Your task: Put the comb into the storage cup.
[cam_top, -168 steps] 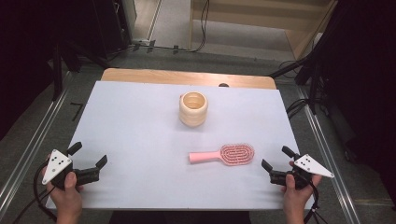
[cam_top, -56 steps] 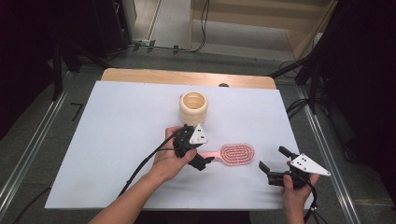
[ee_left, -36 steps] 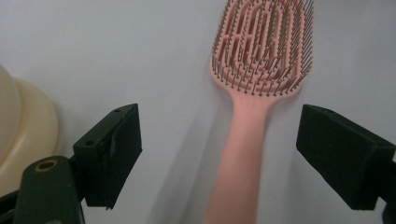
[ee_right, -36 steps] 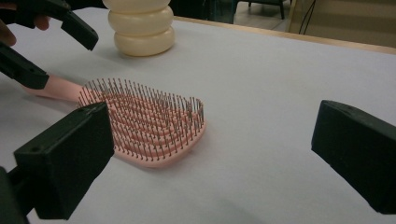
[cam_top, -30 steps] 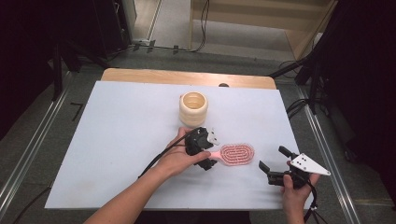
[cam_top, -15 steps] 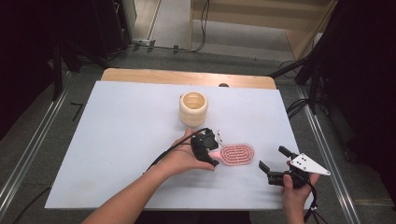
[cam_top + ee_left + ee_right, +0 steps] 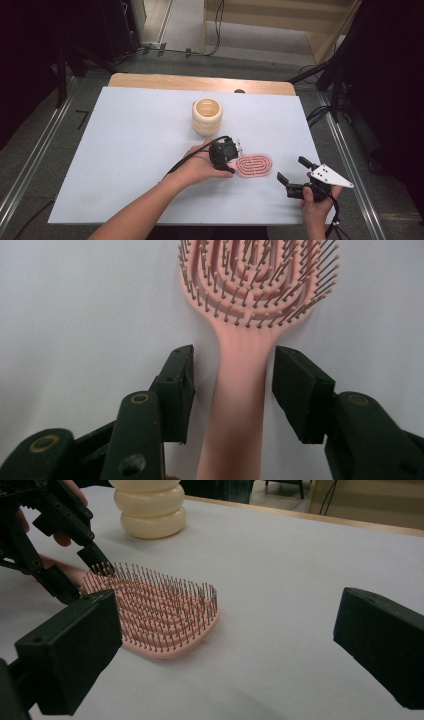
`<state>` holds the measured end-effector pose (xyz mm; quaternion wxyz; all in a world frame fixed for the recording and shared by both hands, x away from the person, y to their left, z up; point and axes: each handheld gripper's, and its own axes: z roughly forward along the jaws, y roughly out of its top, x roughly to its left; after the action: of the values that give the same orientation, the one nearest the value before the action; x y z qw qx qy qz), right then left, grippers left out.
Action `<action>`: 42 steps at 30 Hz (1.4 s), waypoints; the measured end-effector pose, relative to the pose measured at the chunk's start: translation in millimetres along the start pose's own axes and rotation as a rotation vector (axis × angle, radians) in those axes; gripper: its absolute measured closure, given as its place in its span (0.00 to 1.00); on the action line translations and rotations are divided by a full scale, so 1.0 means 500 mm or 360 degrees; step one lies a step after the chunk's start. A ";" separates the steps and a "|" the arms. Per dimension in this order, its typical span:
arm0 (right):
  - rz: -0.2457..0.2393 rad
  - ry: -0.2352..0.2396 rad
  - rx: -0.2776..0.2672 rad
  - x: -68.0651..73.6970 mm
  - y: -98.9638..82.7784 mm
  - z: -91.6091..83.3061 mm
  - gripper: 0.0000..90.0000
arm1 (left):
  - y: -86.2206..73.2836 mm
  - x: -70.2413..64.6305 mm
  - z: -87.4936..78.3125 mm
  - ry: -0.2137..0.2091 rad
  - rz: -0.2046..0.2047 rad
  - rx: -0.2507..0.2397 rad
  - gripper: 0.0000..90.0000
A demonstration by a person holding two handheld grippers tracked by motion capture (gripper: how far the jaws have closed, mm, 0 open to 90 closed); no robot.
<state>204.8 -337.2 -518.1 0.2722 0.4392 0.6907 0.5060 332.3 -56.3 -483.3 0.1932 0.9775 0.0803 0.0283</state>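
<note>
The left gripper (image 7: 234, 390) is closing its jaws around the pink hairbrush (image 7: 240, 390) handle in the frame's lower middle, not pressing yet; it should be centring before squeezing; the right gripper (image 7: 295, 176) is waiting wide open, empty.

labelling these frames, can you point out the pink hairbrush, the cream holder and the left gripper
pink hairbrush (image 7: 235, 405), left gripper view, on its handle
cream holder (image 7: 207, 118), high view, on its ribbed side wall
left gripper (image 7: 232, 390), left gripper view, midway between its fingertips
</note>
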 end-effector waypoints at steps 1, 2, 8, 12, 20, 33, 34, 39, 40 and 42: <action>0.0001 0.0000 0.0000 0.000 0.000 0.000 0.00 | 0.003 0.000 0.002 -0.0003 -0.0007 0.0015 0.60; 0.0001 0.0000 0.0000 0.000 0.000 0.000 0.00 | 0.003 0.000 0.002 -0.0003 -0.0007 0.0015 0.60; -0.0003 0.0000 -0.0001 0.000 0.000 0.001 0.00 | 0.012 0.007 0.003 -0.0035 0.0003 0.0067 0.64; -0.0001 -0.0002 -0.0002 0.000 0.000 0.001 0.00 | 0.015 0.013 0.003 -0.0054 -0.0001 0.0083 0.70; -0.0002 -0.0007 0.0003 0.000 0.000 0.001 0.00 | 0.016 0.019 0.004 -0.0066 0.0013 0.0083 0.78; -0.0003 -0.0007 -0.0001 0.000 0.000 0.001 0.00 | 0.021 0.013 0.002 -0.0029 0.0011 0.0110 0.78; -0.0002 -0.0005 -0.0001 0.000 0.000 0.001 0.00 | 0.020 0.013 0.001 -0.0026 0.0013 0.0105 0.78; 0.0001 -0.0005 -0.0001 0.000 0.000 0.000 0.00 | 0.017 0.016 0.000 -0.0029 -0.0024 0.0081 0.78; -0.0001 -0.0005 -0.0003 0.000 0.000 0.001 0.00 | 0.017 0.016 0.000 -0.0030 -0.0042 0.0067 0.78; 0.0001 -0.0005 -0.0001 0.000 0.000 0.000 0.00 | 0.016 0.016 -0.002 -0.0044 -0.0063 0.0039 0.78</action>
<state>205.1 -337.3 -518.2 0.2732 0.4402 0.6898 0.5056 341.5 -61.9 -479.1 0.1828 0.9783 0.0972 0.0099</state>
